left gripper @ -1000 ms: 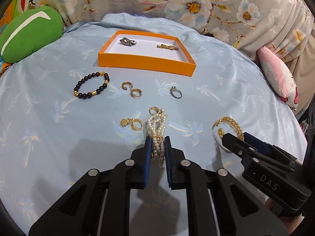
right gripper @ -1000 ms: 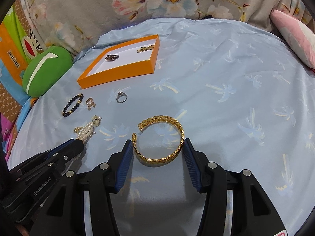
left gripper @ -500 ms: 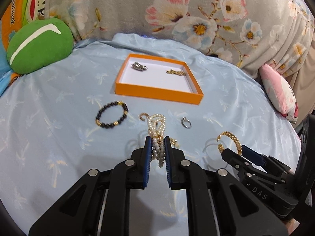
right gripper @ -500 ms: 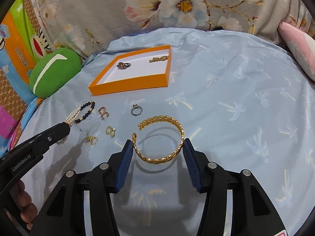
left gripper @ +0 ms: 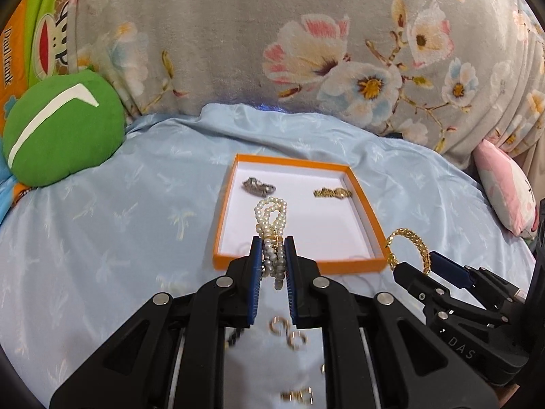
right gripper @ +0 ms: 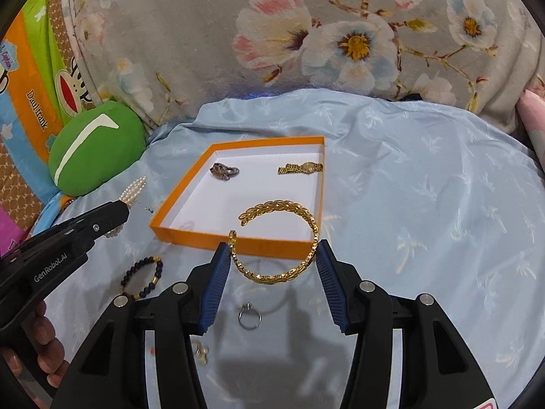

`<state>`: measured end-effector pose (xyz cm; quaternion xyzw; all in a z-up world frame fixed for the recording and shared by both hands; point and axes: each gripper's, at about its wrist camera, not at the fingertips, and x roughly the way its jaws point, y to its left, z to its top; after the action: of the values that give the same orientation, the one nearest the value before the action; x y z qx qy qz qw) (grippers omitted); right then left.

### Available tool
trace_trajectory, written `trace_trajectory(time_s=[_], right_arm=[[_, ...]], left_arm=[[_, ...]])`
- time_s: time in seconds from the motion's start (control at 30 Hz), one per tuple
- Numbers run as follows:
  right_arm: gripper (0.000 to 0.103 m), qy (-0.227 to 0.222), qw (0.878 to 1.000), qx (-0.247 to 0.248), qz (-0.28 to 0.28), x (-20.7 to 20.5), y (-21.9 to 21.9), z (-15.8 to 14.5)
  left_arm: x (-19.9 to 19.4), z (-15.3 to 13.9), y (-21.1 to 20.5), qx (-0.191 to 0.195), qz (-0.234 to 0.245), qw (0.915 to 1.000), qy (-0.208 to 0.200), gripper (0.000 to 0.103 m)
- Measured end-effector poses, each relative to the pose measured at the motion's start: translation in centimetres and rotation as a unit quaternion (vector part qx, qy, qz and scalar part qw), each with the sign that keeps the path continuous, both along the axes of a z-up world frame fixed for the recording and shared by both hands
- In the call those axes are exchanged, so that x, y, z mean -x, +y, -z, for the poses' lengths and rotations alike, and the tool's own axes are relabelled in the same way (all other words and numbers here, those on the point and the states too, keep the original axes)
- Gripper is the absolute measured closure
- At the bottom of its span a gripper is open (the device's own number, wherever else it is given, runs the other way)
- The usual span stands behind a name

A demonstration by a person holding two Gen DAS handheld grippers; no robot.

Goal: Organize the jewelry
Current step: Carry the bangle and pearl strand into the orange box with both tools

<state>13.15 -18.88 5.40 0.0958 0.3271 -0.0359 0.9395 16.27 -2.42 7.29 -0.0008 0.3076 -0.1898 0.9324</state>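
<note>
The left gripper (left gripper: 274,255) hangs tilted downward over the near edge of the orange box (left gripper: 361,201), jaws nearly closed and clamped on a pearl bracelet (left gripper: 271,225); the right gripper (right gripper: 270,255) hangs just right of it at the same edge, jaws half spread, pads pressing a gold bangle (right gripper: 279,238); a hand (right gripper: 37,351) grips the left tool's handle.

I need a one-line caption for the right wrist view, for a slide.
Right hand-held gripper holds a gold bangle near the orange box; left hand-held gripper carries pearls.
</note>
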Motion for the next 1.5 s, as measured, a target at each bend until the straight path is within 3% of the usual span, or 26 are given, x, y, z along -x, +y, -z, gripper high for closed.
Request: trace_trajectory(time_s=[0.3, 0.6, 1.13, 1.5], right_arm=[[0.052, 0.013, 1.0, -0.026, -0.003, -7.8, -2.3, 1.8], [0.052, 0.035, 0.999, -0.031, -0.011, -11.5, -2.7, 3.5], [0.051, 0.041, 0.999, -0.018, -0.018, -12.2, -2.2, 4.3], [0.054, 0.028, 0.999, -0.017, -0.01, -11.7, -2.3, 4.0]], left_arm=[[-6.9, 2.1, -3.2, -0.001, -0.001, 0.9999, 0.016, 0.09], [-10.7, 5.3, -4.6, -0.017, -0.003, 0.999, 0.041, 0.09], [-12.1, 6.8, -4.1, -0.012, -0.012, 0.997, 0.075, 0.09], [-12.0, 6.7, -4.0, -0.007, -0.018, 0.9977, 0.065, 0.09]])
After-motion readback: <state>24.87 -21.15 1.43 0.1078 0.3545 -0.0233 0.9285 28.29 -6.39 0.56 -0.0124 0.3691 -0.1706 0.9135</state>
